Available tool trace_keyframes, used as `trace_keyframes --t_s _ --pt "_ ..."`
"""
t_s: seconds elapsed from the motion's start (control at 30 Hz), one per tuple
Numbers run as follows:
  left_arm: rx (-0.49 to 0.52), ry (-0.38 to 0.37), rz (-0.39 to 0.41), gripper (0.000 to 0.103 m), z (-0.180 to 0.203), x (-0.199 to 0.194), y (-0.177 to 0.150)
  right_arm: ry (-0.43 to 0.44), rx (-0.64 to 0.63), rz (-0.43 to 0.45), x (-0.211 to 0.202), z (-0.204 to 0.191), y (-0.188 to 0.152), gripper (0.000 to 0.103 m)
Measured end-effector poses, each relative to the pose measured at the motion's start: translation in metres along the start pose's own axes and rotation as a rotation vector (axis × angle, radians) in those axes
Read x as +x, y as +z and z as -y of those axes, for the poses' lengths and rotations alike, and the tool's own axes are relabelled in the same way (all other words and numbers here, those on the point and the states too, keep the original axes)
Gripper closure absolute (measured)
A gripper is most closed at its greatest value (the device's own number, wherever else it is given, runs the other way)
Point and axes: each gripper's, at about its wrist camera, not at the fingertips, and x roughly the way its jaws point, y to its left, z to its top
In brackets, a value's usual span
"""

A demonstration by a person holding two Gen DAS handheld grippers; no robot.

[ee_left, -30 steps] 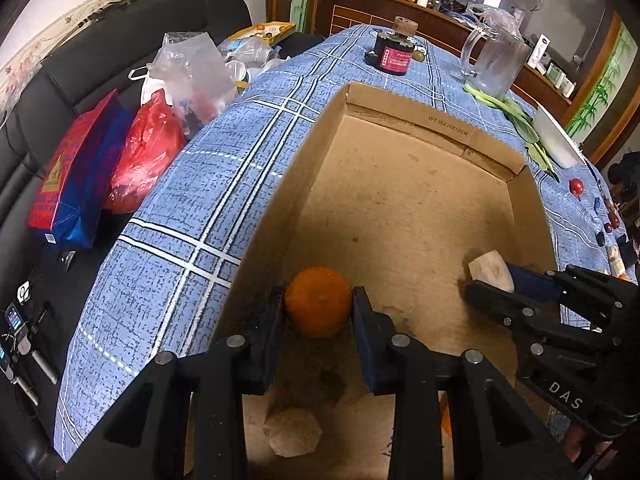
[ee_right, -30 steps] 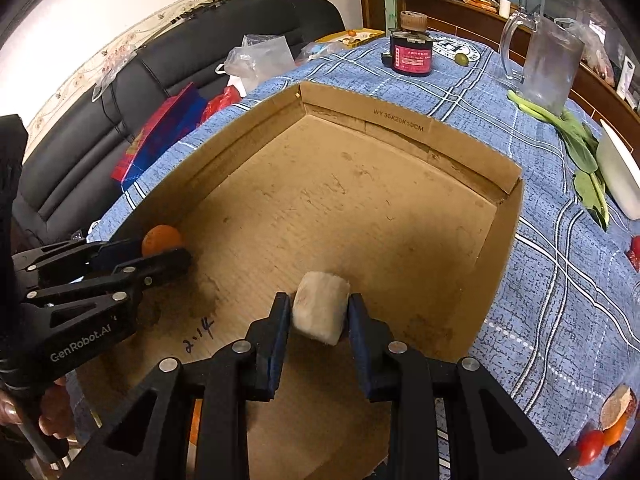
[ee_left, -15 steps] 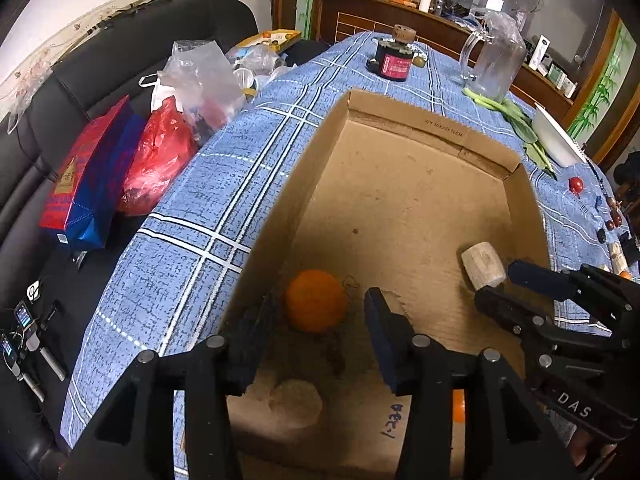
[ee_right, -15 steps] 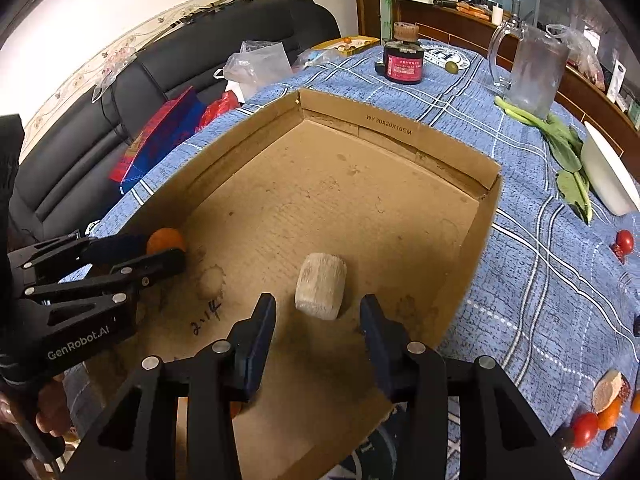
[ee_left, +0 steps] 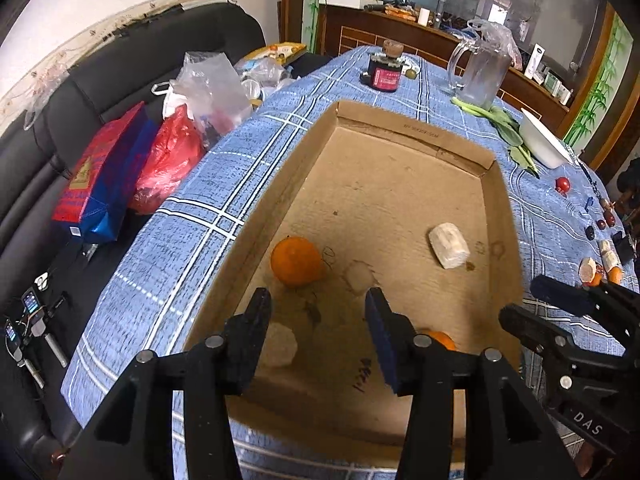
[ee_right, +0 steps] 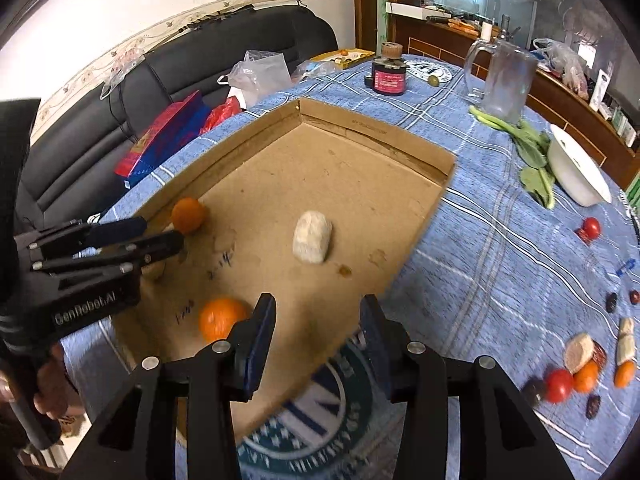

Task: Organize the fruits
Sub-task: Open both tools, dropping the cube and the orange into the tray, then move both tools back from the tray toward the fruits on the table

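Sofa: black leather sofa (ee_left: 120,76) at far left, carrying a red and blue foil bag (ee_left: 100,176), a red plastic bag (ee_left: 168,160) and a clear plastic bag (ee_left: 208,92).
Tabletop: blue plaid cloth over the tabletop (ee_left: 192,216), bearing the shallow brown cardboard box (ee_left: 264,208).
Left hand-held gripper (ee_left: 318,320): spread wide, holding nothing, raised over the near end of the box.
Round orange fruit (ee_left: 296,260): lying on the box floor near the left wall, just beyond the left fingers, apart from both pads.
Pale rounded lump (ee_left: 280,346): on the box floor beside the left finger, partly hidden.
Second orange fruit (ee_right: 220,318): on the box floor at the near edge, just left of the right tool's left finger.
White cylindrical chunk (ee_right: 312,236): lying loose toward the right side of the box floor, well apart from both oranges.
Right hand-held gripper (ee_right: 316,332): spread wide, holding nothing, over the near right corner of the box.
Far end: dark jar with a red label (ee_right: 388,78), then a clear glass pitcher (ee_right: 502,80).
Right side: leafy greens (ee_right: 528,152) touching a white bowl (ee_right: 580,176); small red and orange fruits (ee_right: 572,380) scattered on the cloth.
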Motion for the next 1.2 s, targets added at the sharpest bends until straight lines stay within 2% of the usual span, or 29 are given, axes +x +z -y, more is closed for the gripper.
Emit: trace_keyframes --t_s 0.17,0.23,0.3,0.63,0.7,1.0,1.07,1.2 --pt "-0.011 0.017 0.044 0.049 0.008 -0.019 -0.009 -0.018 0.023 0.025 -0.024 0.012 -0.019 0.054" --pt "-0.01 0.022 0.055 0.048 0.014 -0.024 -0.012 -0.031 0.034 0.04 -0.035 0.019 -0.027 0.045" --pt "-0.003 0.022 0.062 0.048 0.022 -0.028 -0.013 -0.048 0.044 0.059 -0.045 0.025 -0.035 0.041" --pt "0.076 -0.024 0.052 0.046 0.086 -0.033 -0.023 -0.11 0.128 0.086 -0.084 0.076 -0.077 0.04" --pt "0.1 -0.036 0.047 0.041 0.104 -0.032 -0.026 -0.13 0.153 0.088 -0.09 0.089 -0.087 0.033" --pt "0.208 -0.094 0.011 0.041 0.182 -0.026 -0.042 -0.273 0.284 0.114 -0.132 0.166 -0.14 0.003" --pt "0.227 -0.1 0.004 0.041 0.196 -0.025 -0.047 -0.305 0.315 0.101 -0.136 0.186 -0.149 0.003" --pt "0.263 -0.105 -0.006 0.041 0.219 -0.023 -0.053 -0.306 0.348 0.125 -0.145 0.22 -0.163 0.003"
